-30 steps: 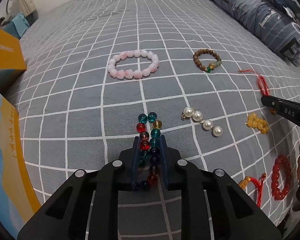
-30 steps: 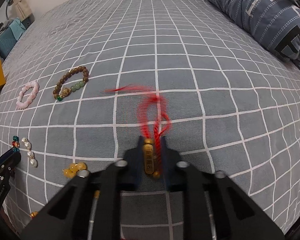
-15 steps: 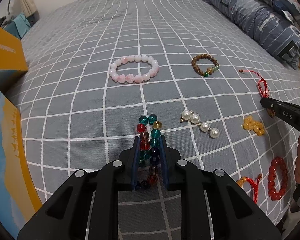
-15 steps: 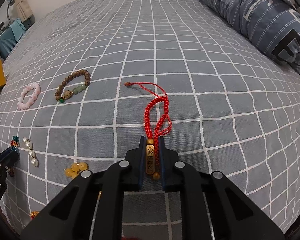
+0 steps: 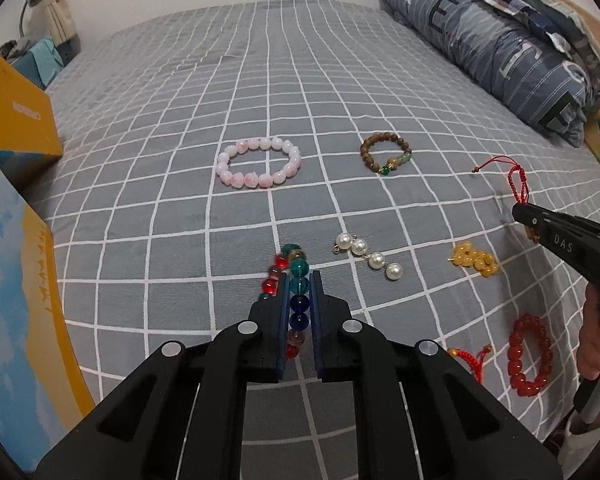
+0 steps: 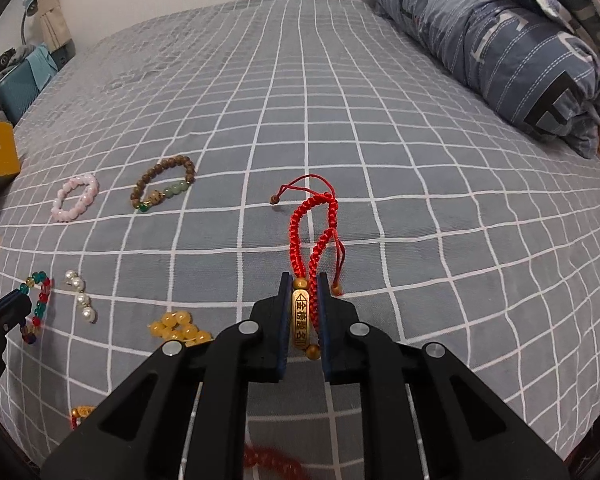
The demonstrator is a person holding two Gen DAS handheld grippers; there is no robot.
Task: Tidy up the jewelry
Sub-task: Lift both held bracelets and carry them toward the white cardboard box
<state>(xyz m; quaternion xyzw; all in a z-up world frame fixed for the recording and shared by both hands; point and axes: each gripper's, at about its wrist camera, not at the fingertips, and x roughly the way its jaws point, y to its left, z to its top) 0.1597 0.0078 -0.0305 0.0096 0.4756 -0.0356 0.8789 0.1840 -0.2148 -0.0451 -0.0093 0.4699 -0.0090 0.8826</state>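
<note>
Grey checked cotton covers the bed (image 5: 308,92), and we see the jewelry spread across its near half in two loose rows. Along the far row lie the pink bead bracelet (image 5: 259,163) and, to its right, the brown wooden bracelet (image 5: 386,153); in the nearer row sit the pearl strand (image 5: 367,254), the yellow bead cluster (image 5: 475,260) and the red bead bracelet (image 5: 529,355). We hold two pieces already. Our left claw (image 5: 300,280) has just been closing and is now pinched onto one side of the multicoloured glass bracelet (image 5: 296,268), whose beads run straight along the claw's own line, the free side of the loop bulging out to the left of the fingers. Our right claw (image 6: 304,280) is clamped on the brass tube of the red cord bracelet (image 6: 314,224), with the braided loop stretching directly ahead along the same axis and its thin knotted tail curling off to the left. We judge that both pieces trail forward from their claws, so any placing move must allow for that loose length ahead; the left claw is the nearer one to the pink and pearl pieces, the right to the open cloth on the right.
</note>
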